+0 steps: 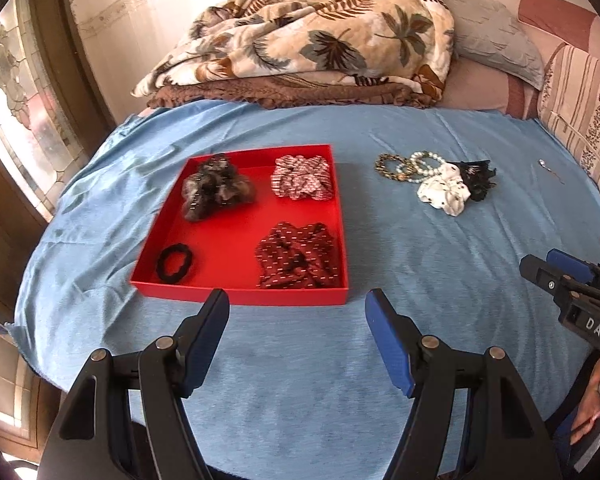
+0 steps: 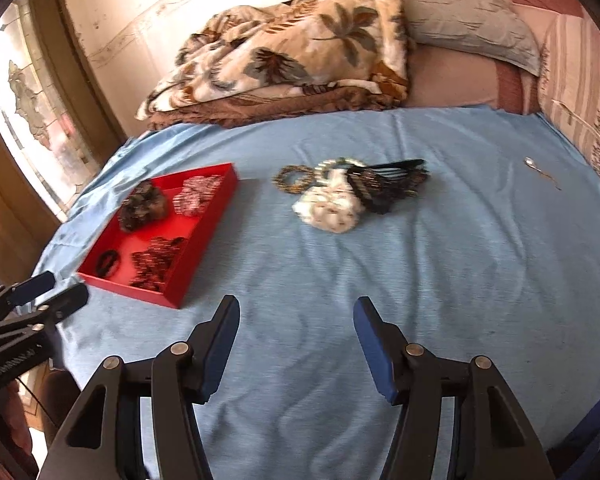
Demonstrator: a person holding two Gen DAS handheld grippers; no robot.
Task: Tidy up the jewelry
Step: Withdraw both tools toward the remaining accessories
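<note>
A red tray (image 1: pixel 244 296) lies on the blue sheet and holds a dark sheer scrunchie (image 1: pixel 216 190), a red-white scrunchie (image 1: pixel 302 178), a dark red scrunchie (image 1: pixel 296 256) and a small black hair tie (image 1: pixel 174 263). To its right lies a pile: a brown bead bracelet (image 1: pixel 390 166), pearl bracelets (image 1: pixel 424 164), a white dotted scrunchie (image 1: pixel 444 190) and a black hair piece (image 1: pixel 478 178). My left gripper (image 1: pixel 298 312) is open and empty just in front of the tray. My right gripper (image 2: pixel 296 320) is open and empty, short of the pile (image 2: pixel 332 200). The tray also shows in the right wrist view (image 2: pixel 204 248).
A small silver pin (image 1: pixel 546 166) lies far right on the sheet. A leaf-print blanket (image 1: pixel 312 36) and a grey pillow (image 1: pixel 496 40) are at the back. A window (image 1: pixel 16 120) is on the left. Striped cushions (image 1: pixel 580 112) line the right side.
</note>
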